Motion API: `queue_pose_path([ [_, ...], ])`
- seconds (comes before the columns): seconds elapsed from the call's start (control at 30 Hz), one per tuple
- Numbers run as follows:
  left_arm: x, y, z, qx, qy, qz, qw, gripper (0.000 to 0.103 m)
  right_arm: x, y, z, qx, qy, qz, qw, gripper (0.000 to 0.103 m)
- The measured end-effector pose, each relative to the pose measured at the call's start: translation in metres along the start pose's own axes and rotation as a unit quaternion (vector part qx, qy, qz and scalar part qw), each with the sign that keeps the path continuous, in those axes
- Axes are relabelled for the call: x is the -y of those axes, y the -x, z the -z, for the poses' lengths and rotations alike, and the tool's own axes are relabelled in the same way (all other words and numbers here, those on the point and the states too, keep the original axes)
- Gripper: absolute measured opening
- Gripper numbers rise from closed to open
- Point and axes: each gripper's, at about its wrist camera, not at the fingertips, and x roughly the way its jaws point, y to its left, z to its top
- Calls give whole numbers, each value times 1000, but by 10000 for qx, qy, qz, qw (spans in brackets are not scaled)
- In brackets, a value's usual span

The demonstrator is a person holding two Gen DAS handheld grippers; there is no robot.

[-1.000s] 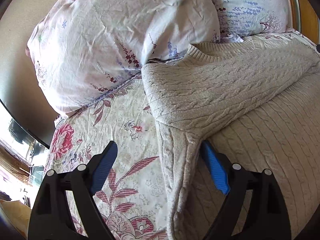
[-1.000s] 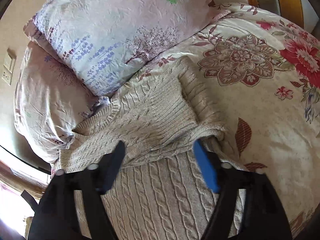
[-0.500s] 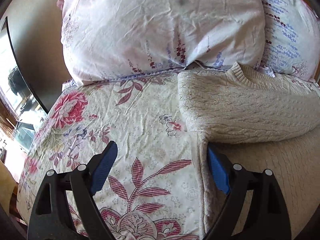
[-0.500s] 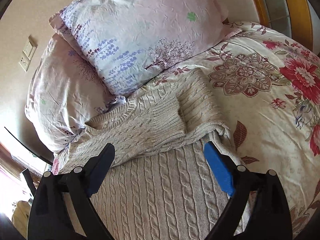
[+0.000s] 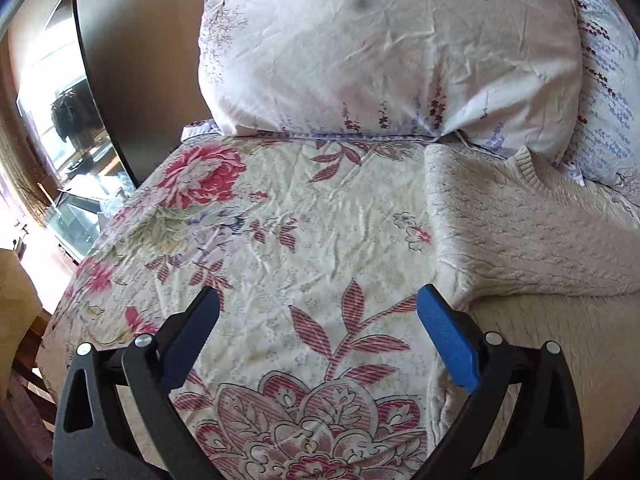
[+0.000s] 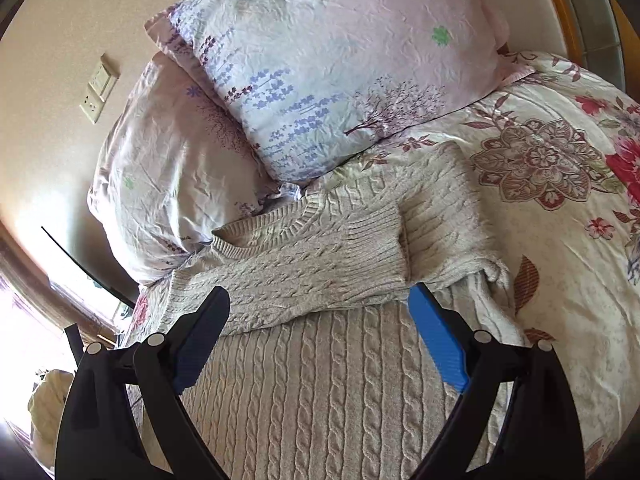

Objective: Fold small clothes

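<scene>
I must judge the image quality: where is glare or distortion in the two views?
Left wrist view: the window at the left edge is blown out; the pillow bulges from fisheye. Right wrist view: glare at the lower left; the sweater is sharp and evenly lit.

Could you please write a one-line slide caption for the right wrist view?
Open right gripper above a cream cable-knit sweater, sleeves folded across, on a floral bedspread below two pillows.
</scene>
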Motion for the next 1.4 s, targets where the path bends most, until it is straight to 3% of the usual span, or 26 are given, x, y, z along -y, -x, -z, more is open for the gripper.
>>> queue_pose_path([
  [0.07,5,9,-5,236,1,507,9984,98,-2,-12,-2,-149,-18,-44,9999,93],
  [0.17,30,18,-14,400,-102,1675,9850,98,-1,-27,-7,-330,-151,-220,9991,96],
  [0.27,60,8,-18,162,-274,2207,9748,98,8,-41,-10,-576,-464,-340,9967,98],
  [0.37,80,-16,-16,-342,-369,2276,9724,96,23,-53,-8,-831,-836,-259,9927,98],
  [0.47,91,-36,-7,-709,-440,2044,9753,92,27,-55,-6,-849,-865,-315,9921,99],
  [0.57,97,-35,-6,-664,-603,1867,9783,92,22,-55,-5,-911,-724,-217,9930,100],
  [0.67,89,-18,-4,-546,-560,2060,9754,92,19,-44,-2,-991,-639,-164,9929,100],
  [0.93,27,47,20,-212,-422,2348,9709,92,48,49,31,-354,-449,106,9983,100],
  [1.07,0,61,44,-434,-77,2718,9614,82,68,91,54,-43,-509,380,9980,84],
  [1.23,-15,63,73,-899,432,3239,9408,70,85,105,85,-244,-755,414,9960,70],
  [1.33,-20,73,87,-823,550,3315,9382,67,87,113,103,-321,-855,194,9956,61],
  [1.4,-22,79,94,-885,677,3518,9294,63,86,118,115,-419,-935,-107,9947,56],
])
